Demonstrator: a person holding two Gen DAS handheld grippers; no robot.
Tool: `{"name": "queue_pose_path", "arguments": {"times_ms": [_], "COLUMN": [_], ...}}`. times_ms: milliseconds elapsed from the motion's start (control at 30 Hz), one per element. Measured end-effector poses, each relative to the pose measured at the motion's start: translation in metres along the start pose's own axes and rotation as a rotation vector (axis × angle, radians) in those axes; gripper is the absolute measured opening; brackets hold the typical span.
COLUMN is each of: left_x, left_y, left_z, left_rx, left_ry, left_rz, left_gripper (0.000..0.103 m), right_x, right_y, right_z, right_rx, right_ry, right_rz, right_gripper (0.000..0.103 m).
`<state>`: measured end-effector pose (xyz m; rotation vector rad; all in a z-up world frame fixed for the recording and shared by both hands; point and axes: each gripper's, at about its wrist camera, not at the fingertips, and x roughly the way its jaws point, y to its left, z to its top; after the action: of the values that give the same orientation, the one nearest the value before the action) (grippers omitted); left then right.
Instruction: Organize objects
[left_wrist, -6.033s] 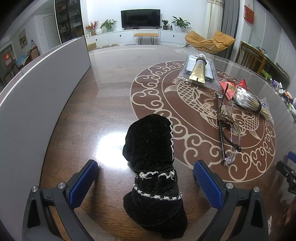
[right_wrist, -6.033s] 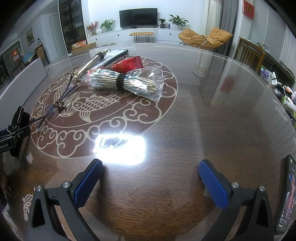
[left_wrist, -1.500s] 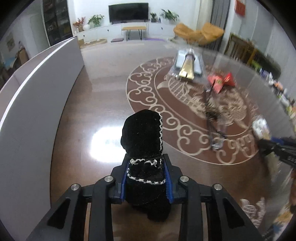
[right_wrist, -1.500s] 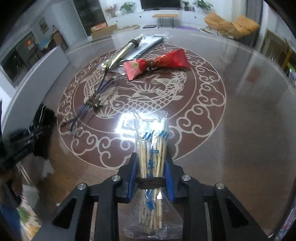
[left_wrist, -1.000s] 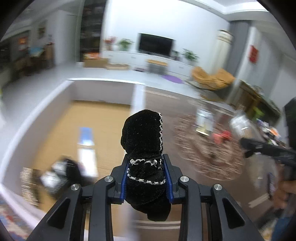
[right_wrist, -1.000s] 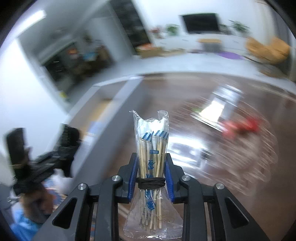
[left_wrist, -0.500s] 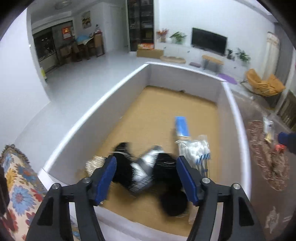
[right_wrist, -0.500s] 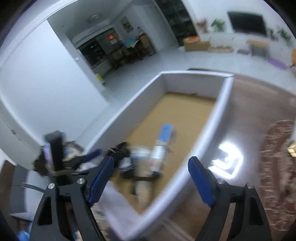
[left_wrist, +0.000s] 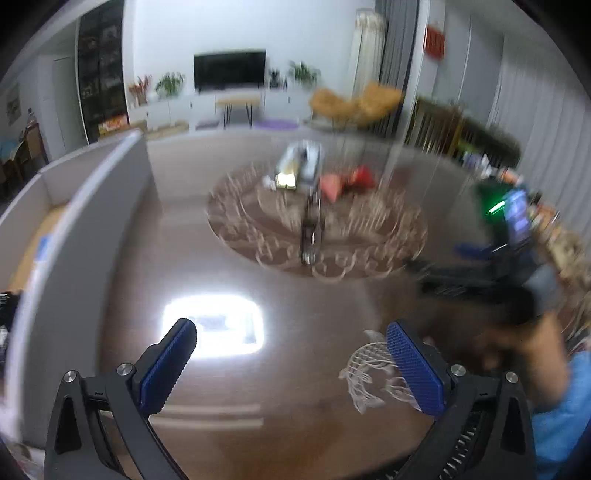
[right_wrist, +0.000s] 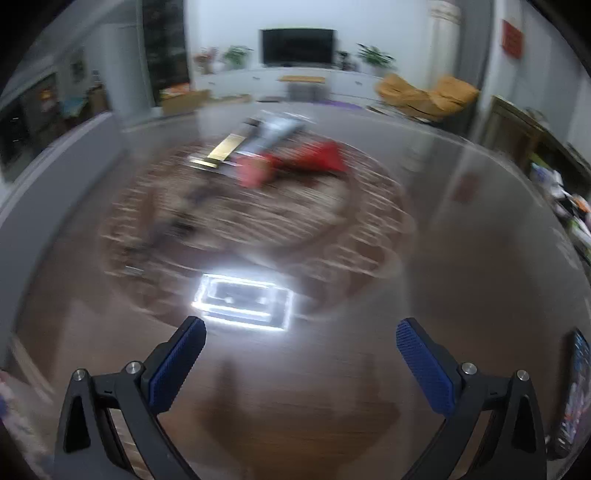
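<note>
Both views are motion-blurred. My left gripper (left_wrist: 291, 360) is open and empty above the brown round table (left_wrist: 288, 424). My right gripper (right_wrist: 301, 363) is open and empty too; it also shows at the right of the left wrist view (left_wrist: 472, 273). On the table's patterned centre lie a red pouch (right_wrist: 295, 162) (left_wrist: 343, 181), a gold tube on a clear bag (right_wrist: 225, 147) (left_wrist: 295, 168) and a dark cable-like item (left_wrist: 312, 229) (right_wrist: 177, 221). The grey storage box (left_wrist: 85, 221) stands at the left.
A phone (right_wrist: 570, 391) lies at the table's right edge. Small clutter (right_wrist: 569, 199) sits along the far right rim. A ceiling light glares off the tabletop (right_wrist: 243, 301). An orange chair (right_wrist: 424, 96) stands beyond the table.
Both grippers have swung from over the grey box back toward the table. The black knit item and the bag of sticks, dropped half a second ago, stay in the box.
</note>
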<state>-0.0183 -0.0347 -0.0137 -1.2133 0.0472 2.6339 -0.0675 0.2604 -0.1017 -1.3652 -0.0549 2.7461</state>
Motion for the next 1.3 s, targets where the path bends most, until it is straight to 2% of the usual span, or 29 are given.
{"name": "queue_pose_path", "arguments": {"times_ms": [100, 200, 267, 333, 567, 1300], "left_x": [0.048, 0.075, 0.089, 0.093, 0.131, 0.133], "left_y": [0.004, 0.004, 0.007, 0.004, 0.008, 0.011], "left_z": [0.004, 0.006, 0.007, 0.008, 0.035, 0.038], "left_rx": [0.006, 0.006, 0.029, 0.042, 0.059, 0.056], "left_ry": [0.047, 0.075, 0.115, 0.114, 0.101, 0.1], "left_rz": [0.059, 0.087, 0.079, 0.057, 0.039, 0.038], "left_gripper": [0.103, 0.103, 0.103, 0.103, 0.103, 0.103], "right_x": [0.014, 0.017, 0.018, 0.018, 0.02, 0.019], "right_y": [-0.016, -0.017, -0.017, -0.018, -0.017, -0.018], "right_z": [-0.003, 0.0, 0.0, 0.004, 0.006, 0.006], "right_rx": [-0.006, 0.021, 0.02, 0.028, 0.028, 0.028], "right_ry": [0.021, 0.022, 0.024, 0.034, 0.033, 0.032], "right_rz": [-0.034, 0.002, 0.017, 0.044, 0.04, 0.039], "right_gripper": [0.103, 0.103, 0.103, 0.103, 0.103, 0.103]}}
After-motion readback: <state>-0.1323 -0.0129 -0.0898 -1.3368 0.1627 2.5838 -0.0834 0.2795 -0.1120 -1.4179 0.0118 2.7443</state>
